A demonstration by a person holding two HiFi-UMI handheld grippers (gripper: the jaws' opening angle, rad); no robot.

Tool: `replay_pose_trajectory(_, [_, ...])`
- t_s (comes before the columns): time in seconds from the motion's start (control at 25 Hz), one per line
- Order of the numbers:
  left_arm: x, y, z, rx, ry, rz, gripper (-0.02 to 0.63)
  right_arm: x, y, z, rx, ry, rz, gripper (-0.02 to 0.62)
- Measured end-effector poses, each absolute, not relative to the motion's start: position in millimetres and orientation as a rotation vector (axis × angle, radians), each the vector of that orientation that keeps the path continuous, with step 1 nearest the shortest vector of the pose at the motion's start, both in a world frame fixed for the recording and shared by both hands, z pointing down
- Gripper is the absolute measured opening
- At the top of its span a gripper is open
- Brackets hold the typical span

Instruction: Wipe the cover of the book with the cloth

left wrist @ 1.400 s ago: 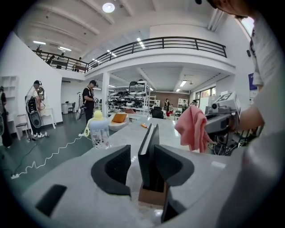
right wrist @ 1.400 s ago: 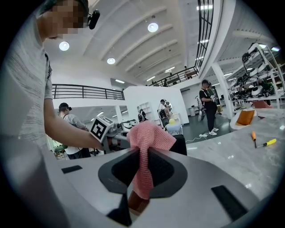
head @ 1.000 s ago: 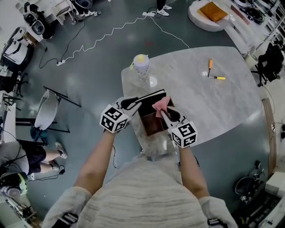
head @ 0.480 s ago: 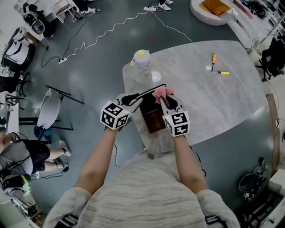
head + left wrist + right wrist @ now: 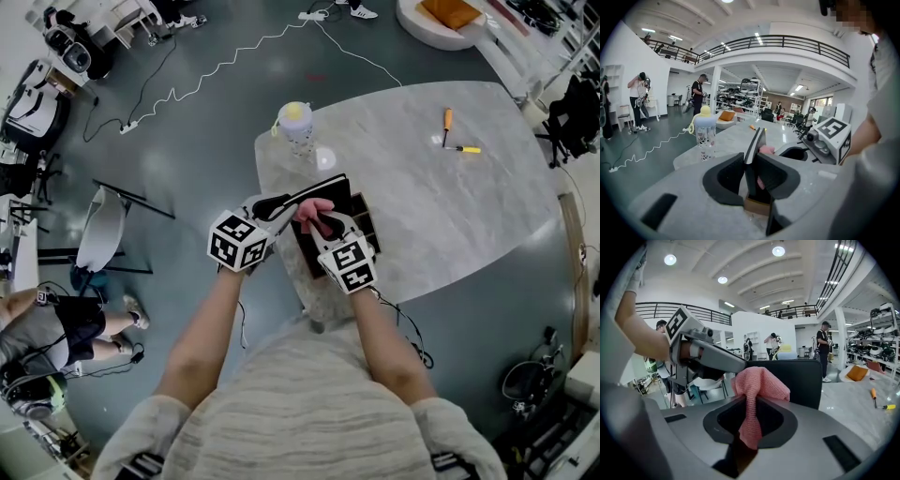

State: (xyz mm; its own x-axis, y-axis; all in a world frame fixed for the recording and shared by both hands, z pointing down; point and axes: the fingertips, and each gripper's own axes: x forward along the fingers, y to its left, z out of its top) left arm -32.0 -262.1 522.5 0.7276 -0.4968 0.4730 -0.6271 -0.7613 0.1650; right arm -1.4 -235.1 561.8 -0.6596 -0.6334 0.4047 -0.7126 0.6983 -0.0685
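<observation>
The right gripper (image 5: 317, 221) had swung leftward across the book (image 5: 364, 223) since the earlier frame, its jaws clenched on the pink cloth (image 5: 754, 390), now right in front of the raised black cover (image 5: 799, 380). The left gripper (image 5: 751, 176) grasped that cover's edge, holding it upright. The book lay at the near left end of the grey table (image 5: 450, 206), near a bottle (image 5: 298, 131).
</observation>
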Motion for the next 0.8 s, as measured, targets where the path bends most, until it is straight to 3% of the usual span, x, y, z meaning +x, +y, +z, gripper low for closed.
replay_pose_trajectory(0.4, [-31,-261,521,2.619,-0.866,0.591,0.095,-14,-222,569,0.900,-2.546,0.307,0.049])
replay_pose_trajectory(0.8, [-31,-265,522,2.625,-0.864,0.588,0.095,59,-256,578,1.120,-2.426,0.321,0.049])
